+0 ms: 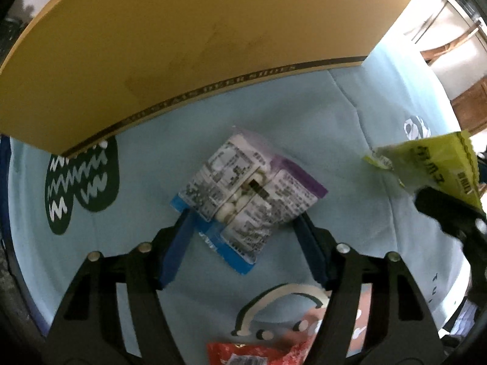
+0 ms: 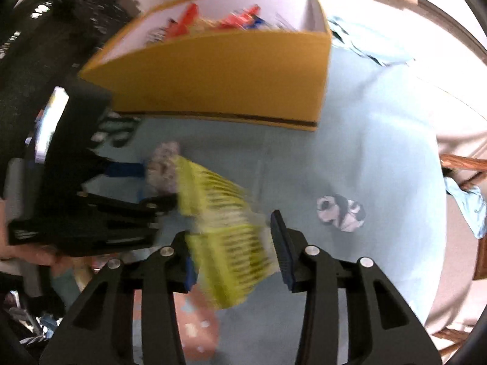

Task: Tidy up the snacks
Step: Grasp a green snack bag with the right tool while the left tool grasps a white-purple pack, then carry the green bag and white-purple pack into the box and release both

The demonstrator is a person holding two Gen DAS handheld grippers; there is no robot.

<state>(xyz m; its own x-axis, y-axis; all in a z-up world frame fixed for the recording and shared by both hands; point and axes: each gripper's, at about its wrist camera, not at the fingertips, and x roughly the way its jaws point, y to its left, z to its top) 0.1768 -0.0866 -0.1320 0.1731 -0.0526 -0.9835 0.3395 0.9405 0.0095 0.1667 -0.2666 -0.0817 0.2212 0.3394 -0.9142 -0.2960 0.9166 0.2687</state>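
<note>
snacks go into the yellow box [image 1: 182,45], and both grippers are busy with one packet each.

left wrist view: the left gripper [image 1: 242,222] points down at a white packet [image 1: 243,194] with blue and purple edges, which lies flat on the light blue cloth [image 1: 334,115], just in front of the box wall. the jaws stand spread on both sides of the packet. the blue pads [image 1: 173,255] look close to its corners, but i cannot see them pressing, so i read it as not yet gripped. a red packet [image 1: 258,354] lies further from the box, at the near edge of the view.

right wrist view: the right gripper [image 2: 234,249] is clenched on a yellow packet [image 2: 225,243], which hangs blurred above the cloth, in front of the box. other packets [image 2: 213,21] are already inside the box.

to do this step well, i think the left gripper should go lower until the pads are beside the thick middle of the white packet, then close gently, because the thin foil corner can slip out. the right one should carry the yellow packet over the box wall before letting go.
</note>
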